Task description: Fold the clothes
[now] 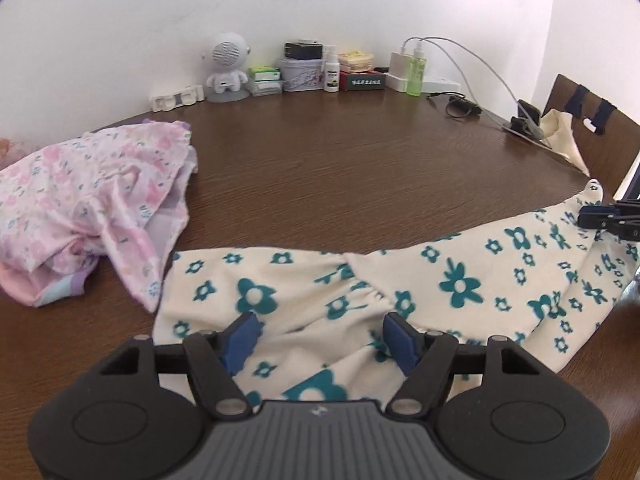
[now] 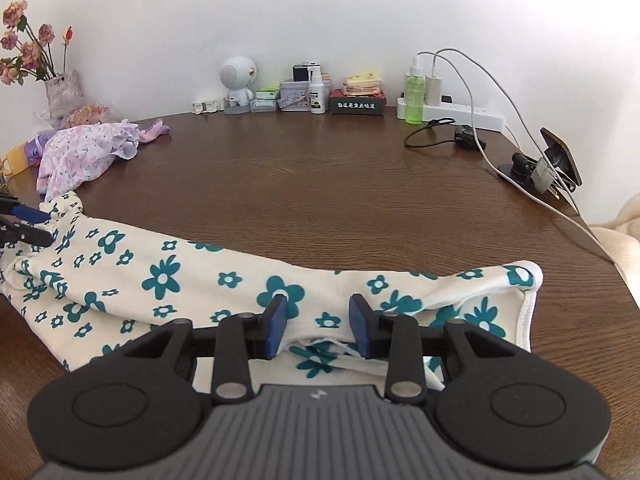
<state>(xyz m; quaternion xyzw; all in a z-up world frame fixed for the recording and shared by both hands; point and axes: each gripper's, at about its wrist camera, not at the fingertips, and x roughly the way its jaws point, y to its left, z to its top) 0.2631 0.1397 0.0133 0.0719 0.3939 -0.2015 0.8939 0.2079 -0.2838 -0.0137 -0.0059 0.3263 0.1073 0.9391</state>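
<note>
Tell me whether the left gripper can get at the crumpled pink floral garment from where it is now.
Probably yes. The left gripper is open over the cream garment with teal flowers, and the crumpled pink floral garment lies just to its left on the brown wooden table, nothing between.

Left gripper (image 1: 318, 338) and right gripper (image 2: 318, 326): black linkage arms, silver pivot screws, blue pads, ribbed grey body.

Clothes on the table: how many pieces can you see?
2. The cream garment with teal flowers lies across the near edge, under both open grippers, left and right. The pink floral garment sits crumpled at the far left. More may be hidden in that bundle.
</note>
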